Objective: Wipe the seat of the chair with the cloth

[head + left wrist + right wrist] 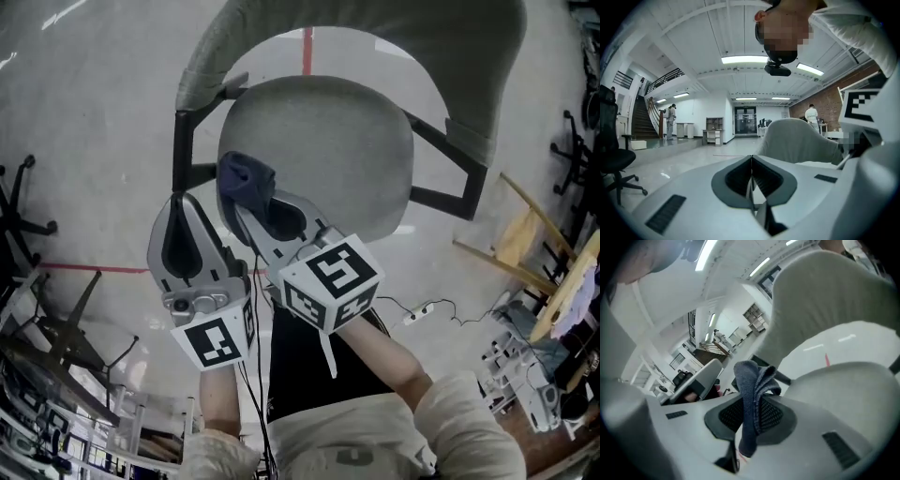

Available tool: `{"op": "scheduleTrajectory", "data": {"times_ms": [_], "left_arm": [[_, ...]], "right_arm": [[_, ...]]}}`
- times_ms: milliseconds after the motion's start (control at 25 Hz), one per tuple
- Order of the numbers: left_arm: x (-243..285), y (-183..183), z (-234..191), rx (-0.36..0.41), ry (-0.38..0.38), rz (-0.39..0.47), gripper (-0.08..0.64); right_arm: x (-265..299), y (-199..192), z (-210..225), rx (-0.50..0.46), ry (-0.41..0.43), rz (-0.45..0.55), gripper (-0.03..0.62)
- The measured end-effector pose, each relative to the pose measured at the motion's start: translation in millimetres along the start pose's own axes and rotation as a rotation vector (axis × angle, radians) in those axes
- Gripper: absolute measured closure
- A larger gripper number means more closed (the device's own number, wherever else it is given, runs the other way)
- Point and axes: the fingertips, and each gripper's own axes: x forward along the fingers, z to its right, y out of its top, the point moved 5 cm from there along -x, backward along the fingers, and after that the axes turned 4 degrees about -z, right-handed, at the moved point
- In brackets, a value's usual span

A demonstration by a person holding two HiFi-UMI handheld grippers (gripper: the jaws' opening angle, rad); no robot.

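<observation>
Right claw point(253, 208) is clamped tight on the cloth point(246, 178). In the right gripper view a dark blue wad point(751, 380) is pinched between the jaws, bunched up past the tips with a tail hanging down behind. The cloth sits over the near-left edge of the seat point(328, 150), and I can't tell whether it is touching the fabric yet.

Left claw point(180, 202) is closed on nothing, jaws pressed together, riding just off the seat's left edge beside the black arm bracket point(187, 141).

Here's what worries me. Only a narrow fold seems to be in the pinch, so a hard drag across the seat's rough fabric could tug the cloth loose and drop it on the floor point(84, 112). If I press at too flat an angle, I'd expect the bare jaw tips to meet the seat instead of the wad and scrape it. Nothing braces the chair, so a firm push toward the far side of the seat, under the backrest point(431, 56), might shift it. The idle left claw could also clip that bracket at the seat's left.
</observation>
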Motion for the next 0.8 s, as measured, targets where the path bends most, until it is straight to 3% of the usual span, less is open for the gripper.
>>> {"op": "scheduleTrajectory", "data": {"times_ms": [120,240,560,800], "left_arm": [[-13.3,-8.6,-13.2,-0.005,0.038,-0.015,0.545],[-25.8,-15.1,-25.2,-0.01,0.073,-0.027,0.545],[-35.5,-25.1,-39.5,-0.029,0.132,-0.034,0.545],[-27.1,-22.9,-32.2,-0.027,0.096,-0.031,0.545]], "right_arm": [[29.5,-33.4,-3.9,0.115,0.075,-0.073,0.535],[55.1,-69.4,3.2,0.184,0.095,-0.157,0.535],[95.2,-138.8,35.7,0.144,-0.021,-0.377,0.535],[90.1,-143.3,50.5,0.106,-0.065,-0.378,0.535]]}}
